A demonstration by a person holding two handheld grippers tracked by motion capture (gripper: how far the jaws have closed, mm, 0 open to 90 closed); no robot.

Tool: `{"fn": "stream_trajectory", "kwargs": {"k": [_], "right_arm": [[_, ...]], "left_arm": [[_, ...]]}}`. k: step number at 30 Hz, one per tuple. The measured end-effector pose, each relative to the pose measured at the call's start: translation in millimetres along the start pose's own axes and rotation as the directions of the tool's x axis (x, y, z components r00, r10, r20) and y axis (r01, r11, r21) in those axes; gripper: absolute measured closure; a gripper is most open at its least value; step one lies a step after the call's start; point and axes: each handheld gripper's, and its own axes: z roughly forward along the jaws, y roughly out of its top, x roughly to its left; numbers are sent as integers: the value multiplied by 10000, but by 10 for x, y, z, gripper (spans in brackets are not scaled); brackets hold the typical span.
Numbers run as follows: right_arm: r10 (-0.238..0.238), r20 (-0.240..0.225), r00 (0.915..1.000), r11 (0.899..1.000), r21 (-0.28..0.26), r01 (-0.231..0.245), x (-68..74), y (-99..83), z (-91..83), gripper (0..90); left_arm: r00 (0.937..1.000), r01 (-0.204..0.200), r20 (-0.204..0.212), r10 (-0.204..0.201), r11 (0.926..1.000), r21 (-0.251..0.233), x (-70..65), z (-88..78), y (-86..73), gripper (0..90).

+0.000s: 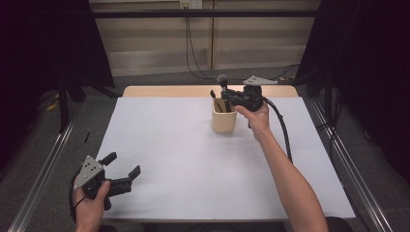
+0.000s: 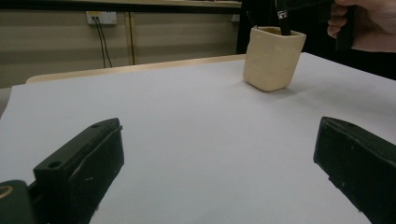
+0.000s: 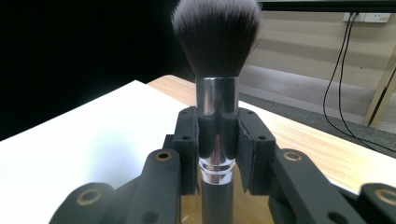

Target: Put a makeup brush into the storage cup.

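Table (image 1: pixel 169 145), covered in white, is seen from the high view with a cream cup (image 1: pixel 224 121) standing toward its far side. The right gripper (image 1: pixel 227 96) is held over the cup's mouth, clamped on a makeup brush (image 1: pixel 223 80) kept upright, bristles up, probably so the handle can pass straight through the opening. Another dark stick (image 1: pixel 212 94) leans in the cup. The left gripper (image 1: pixel 123 166) is rested at the near left corner, jaws apart and empty, well clear of the work.

In the left gripper view, the two spread jaws frame bare table, and the cup (image 2: pixel 272 58) is seen far off with a dark handle (image 2: pixel 282 18) entering it.

In the right gripper view, the brush (image 3: pixel 217 70) is pinched by its metal collar between closed jaws, a firm place to grip.
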Motion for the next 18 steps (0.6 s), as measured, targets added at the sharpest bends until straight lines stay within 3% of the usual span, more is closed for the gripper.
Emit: {"fn": "stream_trajectory", "kwargs": {"k": [18], "right_arm": [[185,35,9998,9996,200,-185,-43,-194,-13,714]], "left_arm": [[10000,-32,-4,32,10000,59,-1,9,-1,18]]}}
